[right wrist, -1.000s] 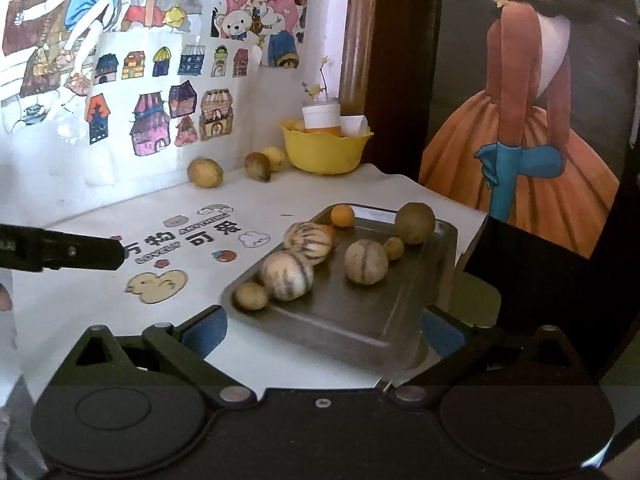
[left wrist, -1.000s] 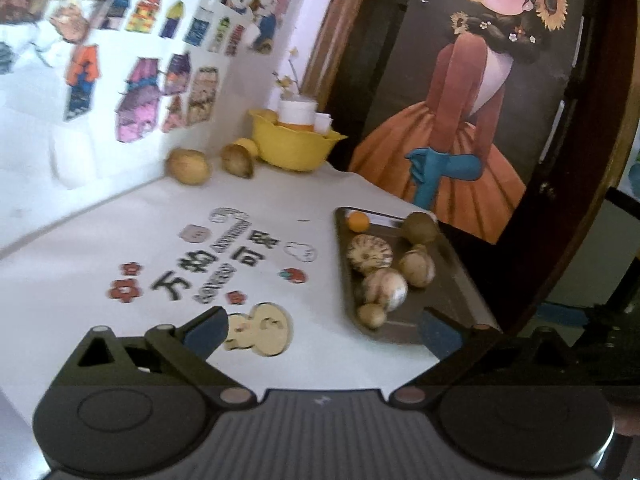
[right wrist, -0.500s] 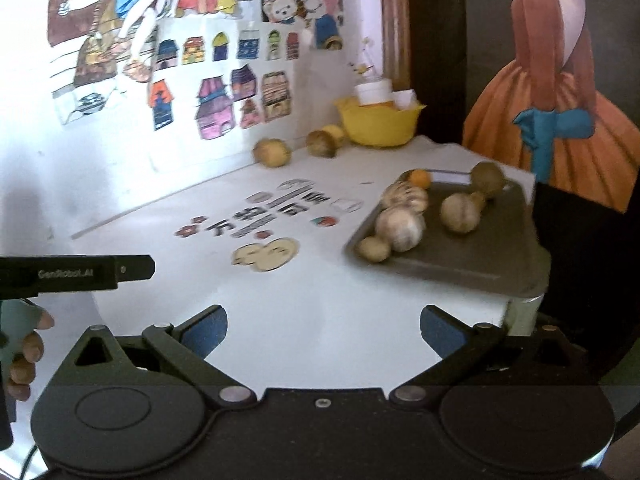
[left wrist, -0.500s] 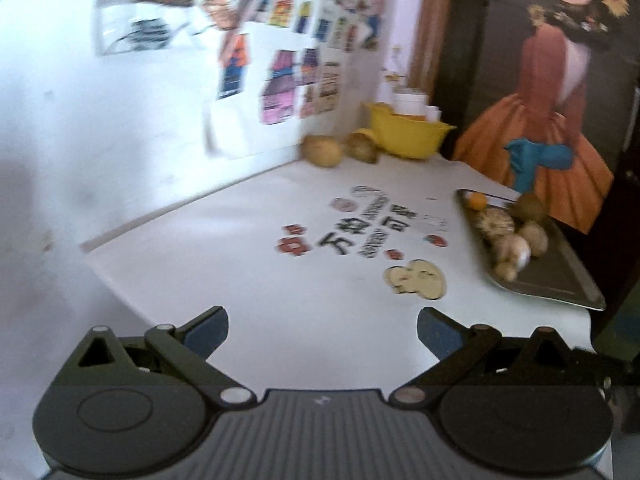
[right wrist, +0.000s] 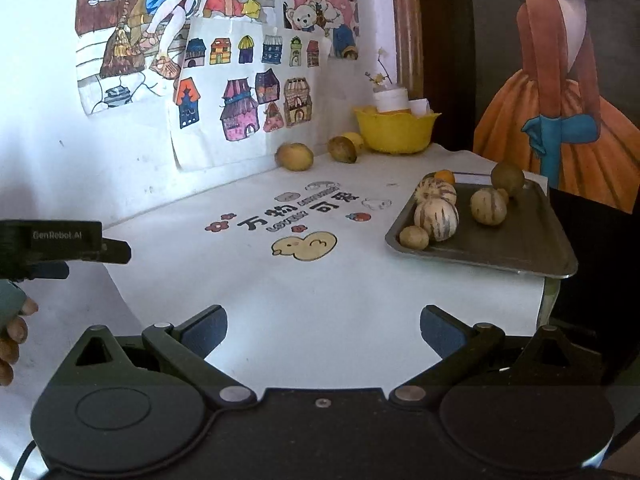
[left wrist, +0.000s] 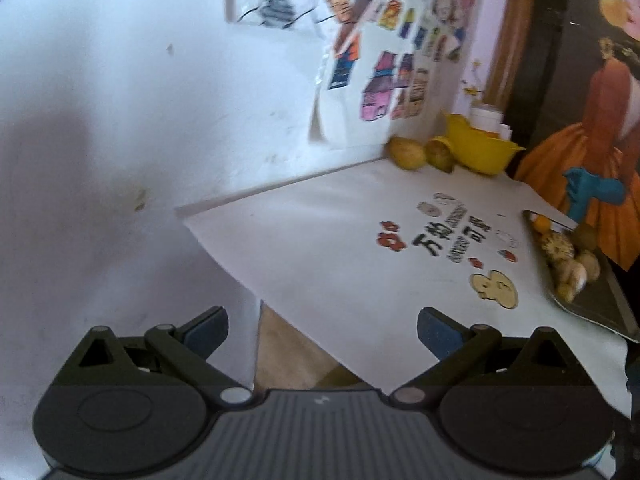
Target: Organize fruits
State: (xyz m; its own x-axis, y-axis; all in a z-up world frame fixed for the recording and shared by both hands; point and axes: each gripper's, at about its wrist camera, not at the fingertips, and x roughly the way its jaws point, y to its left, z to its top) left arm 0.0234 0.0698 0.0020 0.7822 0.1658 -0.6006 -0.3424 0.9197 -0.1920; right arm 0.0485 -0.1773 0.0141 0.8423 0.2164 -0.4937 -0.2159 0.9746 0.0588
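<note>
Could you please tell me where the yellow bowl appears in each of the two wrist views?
Left wrist: the yellow bowl is upper right, against the wall at the table's far corner.
Right wrist: the yellow bowl is upper centre-right, at the same far corner.
Shared landmark: the duck sticker on the table, nearer the camera than the bowl in both.

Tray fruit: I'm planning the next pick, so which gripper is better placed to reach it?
Probably the right gripper: open, facing the tray on its right. The left gripper, also open, hangs off the table's near corner, farther away.
</note>
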